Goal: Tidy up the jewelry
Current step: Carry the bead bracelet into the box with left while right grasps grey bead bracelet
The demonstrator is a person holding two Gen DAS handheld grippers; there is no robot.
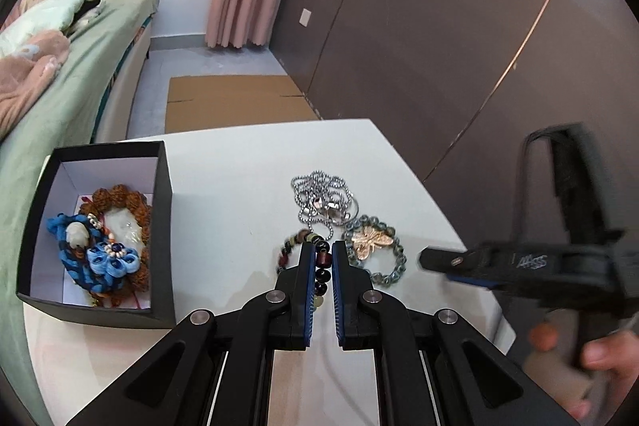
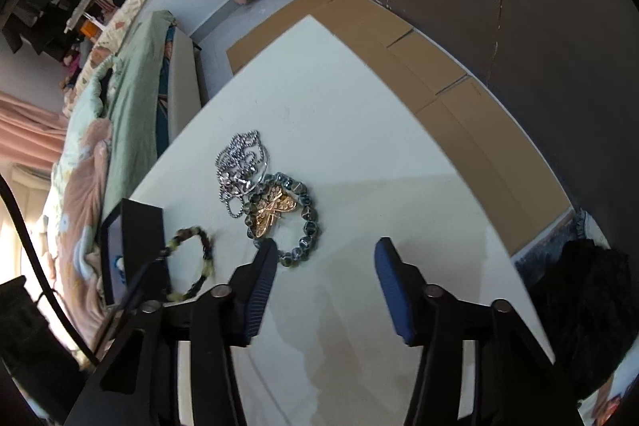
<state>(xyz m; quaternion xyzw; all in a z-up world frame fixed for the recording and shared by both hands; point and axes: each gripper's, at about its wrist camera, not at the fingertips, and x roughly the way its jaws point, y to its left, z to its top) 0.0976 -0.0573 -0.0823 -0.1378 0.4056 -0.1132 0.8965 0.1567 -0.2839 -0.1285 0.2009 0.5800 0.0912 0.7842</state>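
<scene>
Left gripper (image 1: 322, 255) fingers stand narrowly apart around the bead bracelet (image 1: 319, 268) on the white table (image 1: 223, 178); whether they pinch it is unclear. Right gripper (image 2: 325, 252) gapes wide, empty. Left sits the black box (image 1: 165, 218) with jewelry inside. Beyond lie the chain (image 1: 321, 202), then the butterfly brooch (image 1: 369, 239).

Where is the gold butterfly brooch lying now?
In both wrist views, the gold butterfly brooch lies on the white table, inside the grey-blue bead bracelet, beside the silver ball chain.
</scene>
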